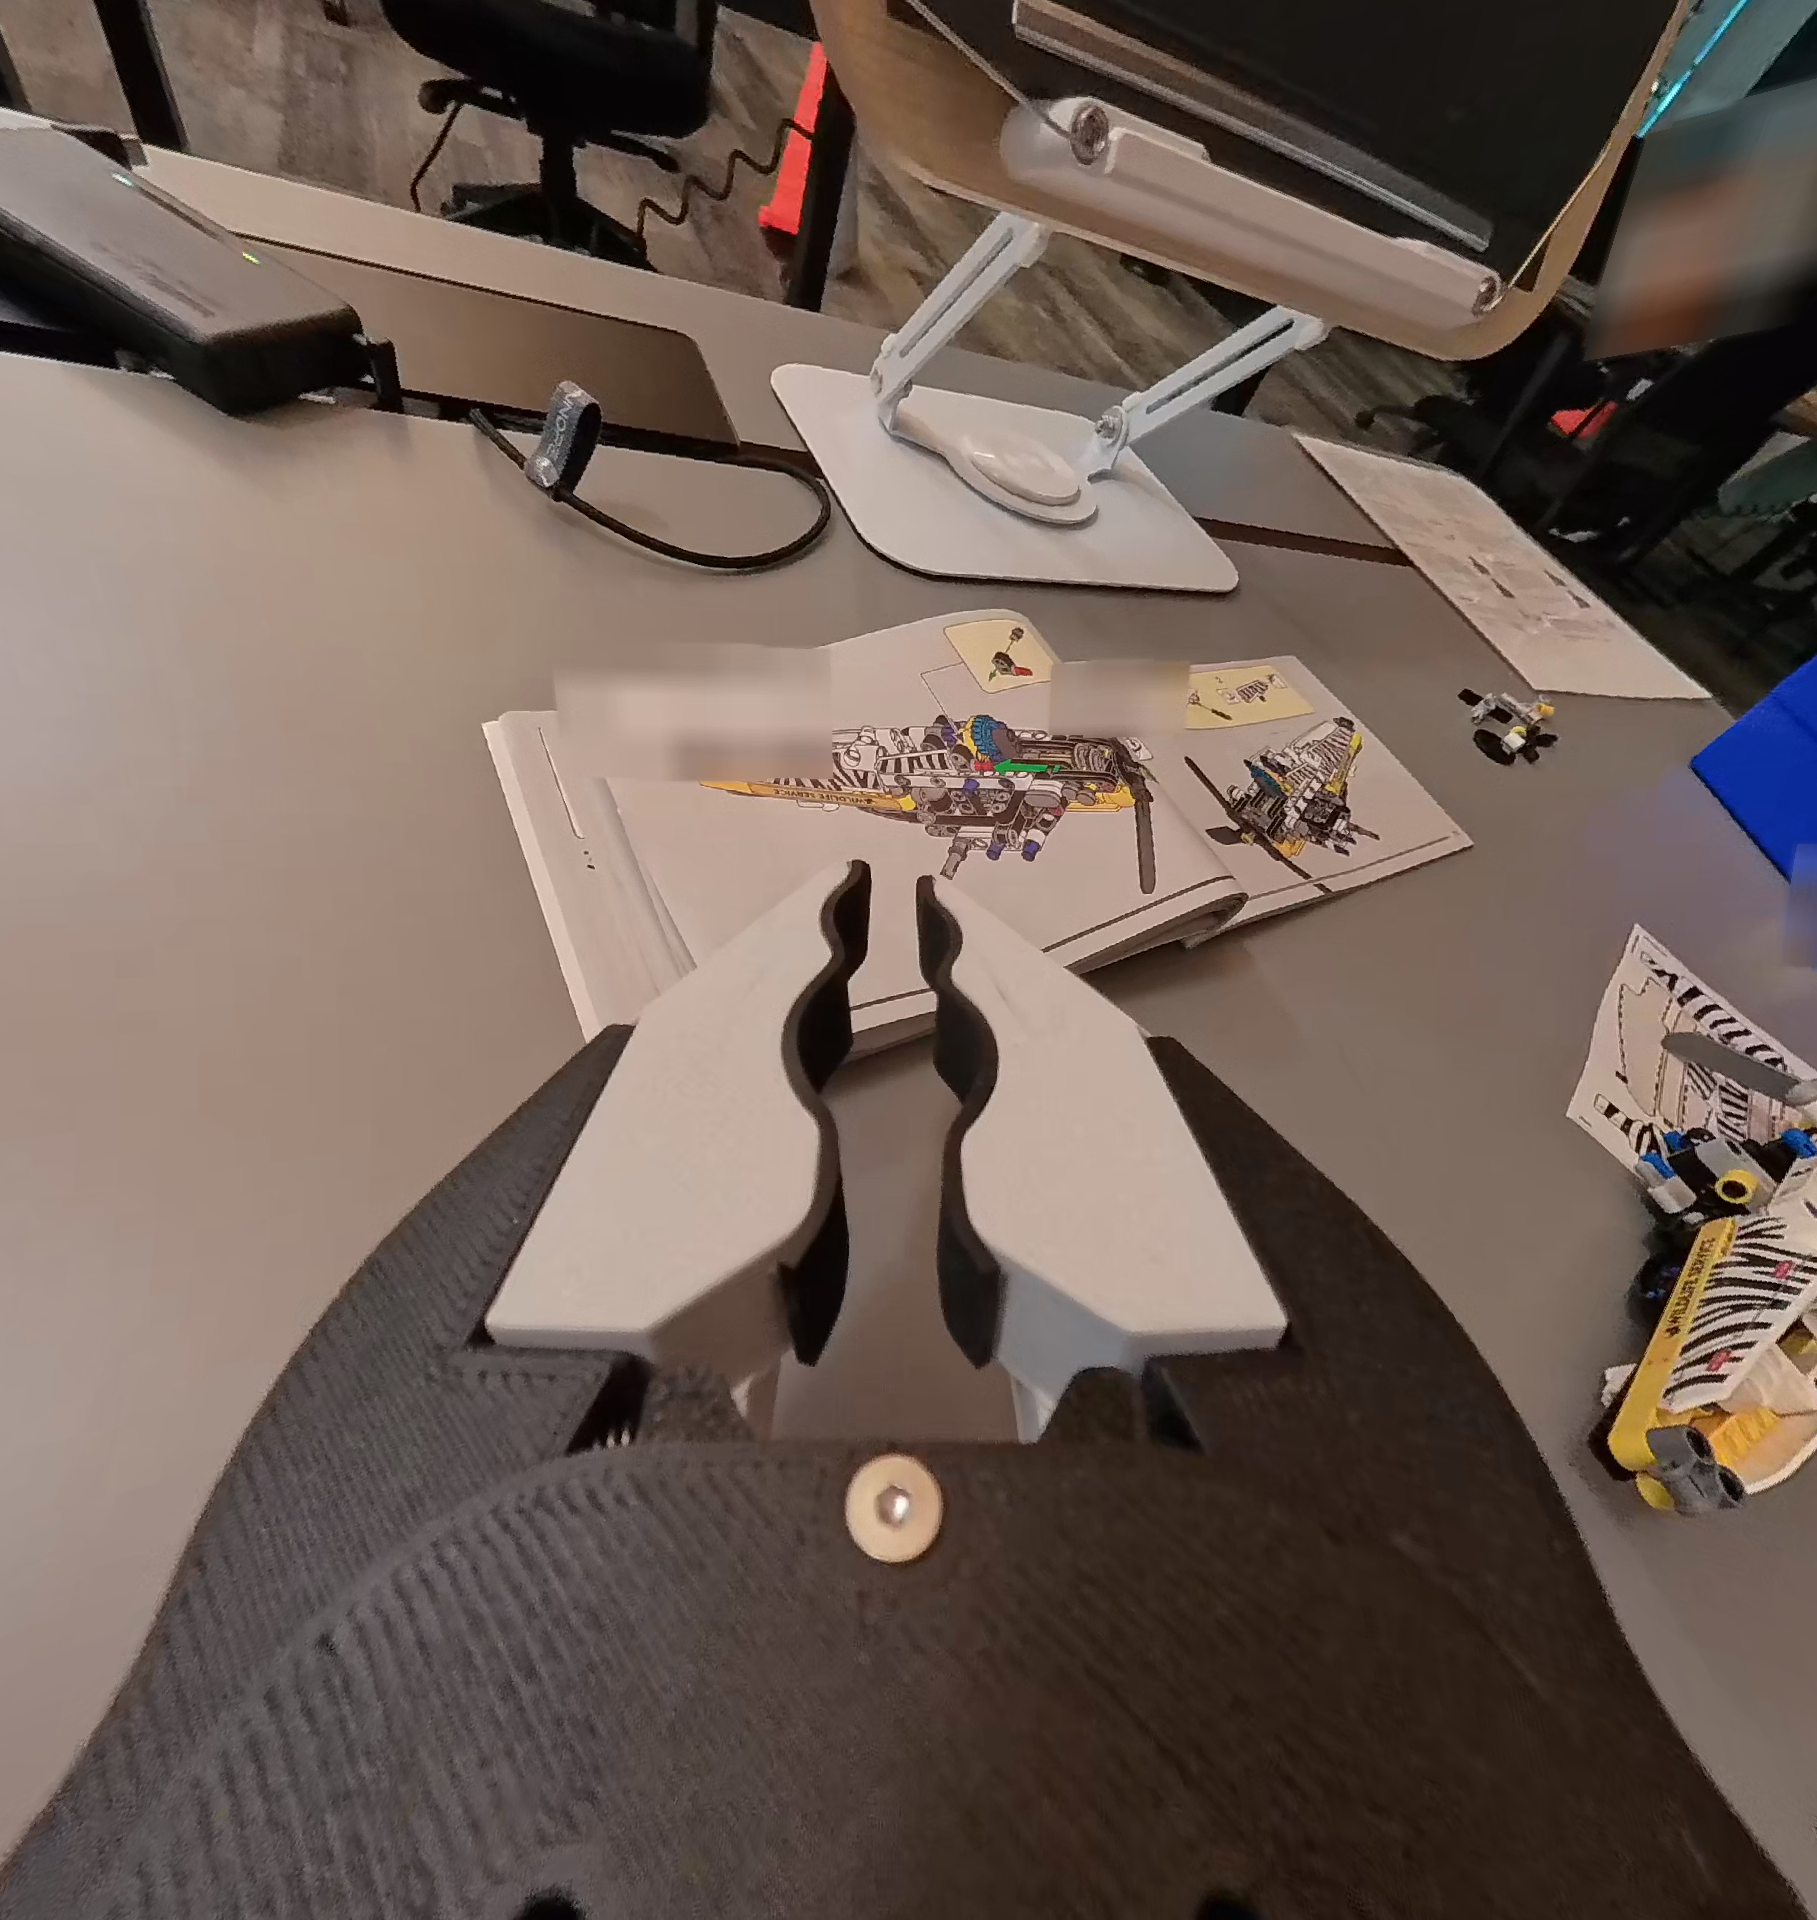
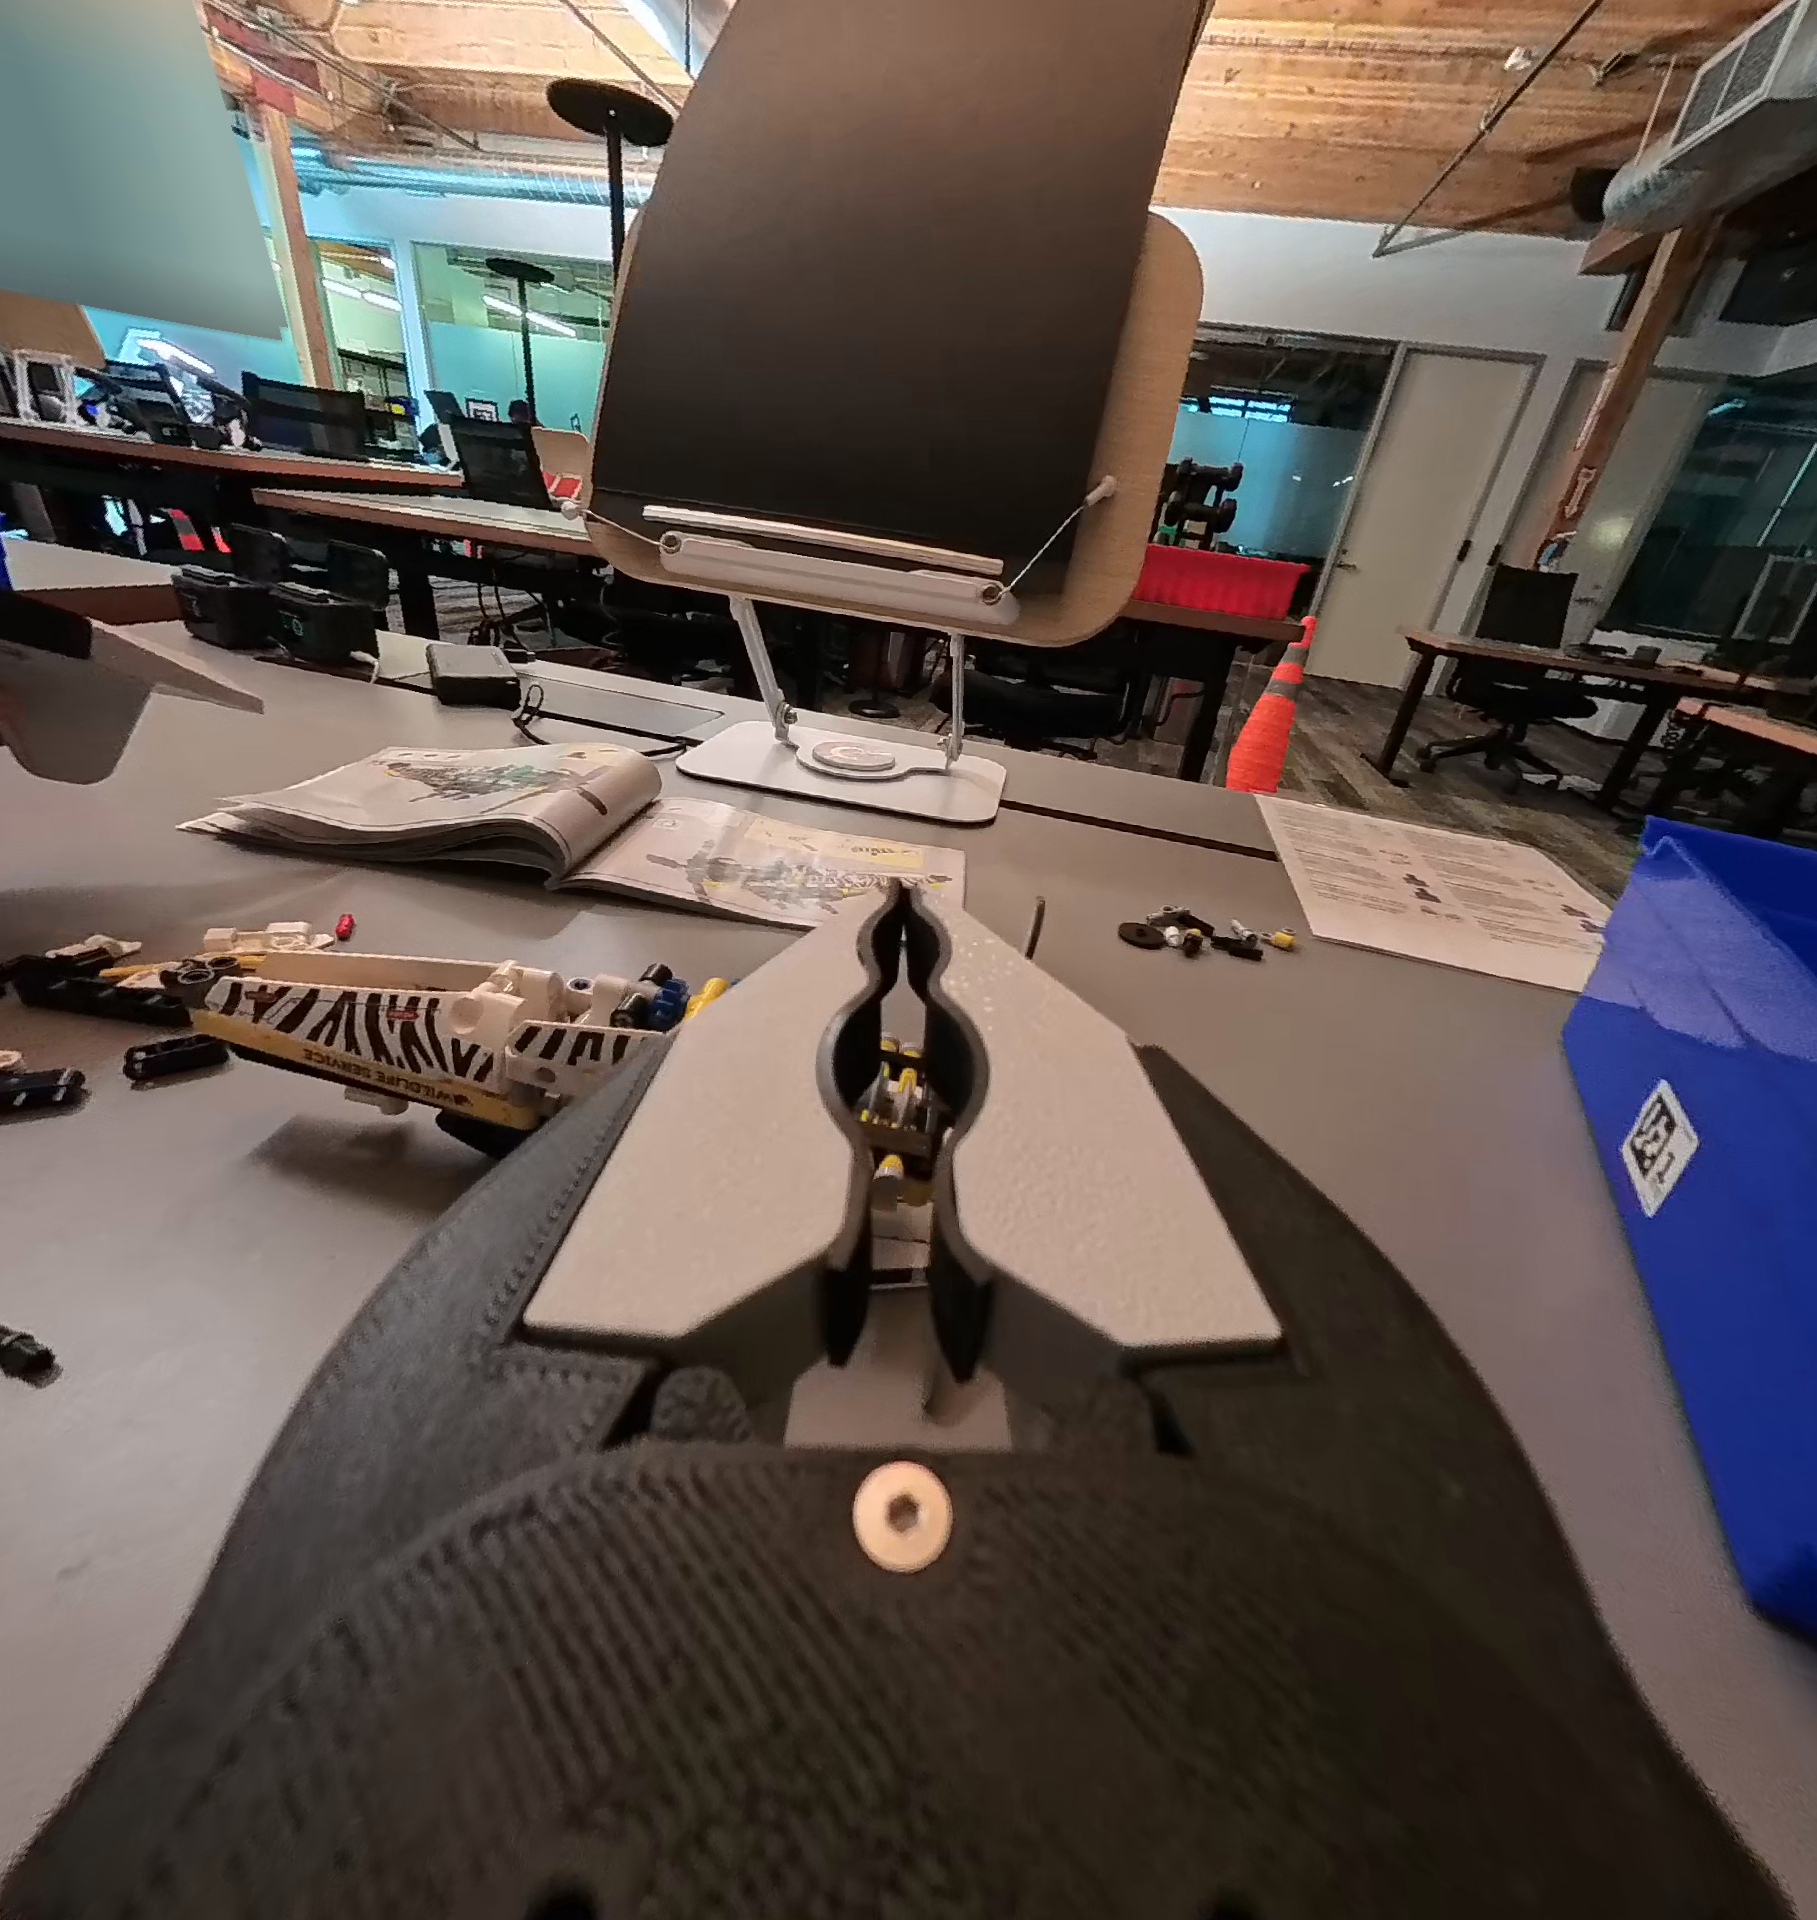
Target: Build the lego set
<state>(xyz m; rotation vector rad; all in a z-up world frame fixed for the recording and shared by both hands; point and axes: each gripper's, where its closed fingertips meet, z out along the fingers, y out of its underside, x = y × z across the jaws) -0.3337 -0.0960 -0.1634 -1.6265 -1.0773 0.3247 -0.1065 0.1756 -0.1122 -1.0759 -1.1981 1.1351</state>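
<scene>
Zebra-striped lego model (image 2: 395, 1023) lying flat, long axis left-right

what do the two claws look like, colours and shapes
Both look alike. The left claw and right claw each have two light grey wedge-shaped fingers with wavy black inner pads, set in a black ribbed, fan-shaped printed body with one silver screw at the centre. No cables, markings or sleeves show.
</scene>
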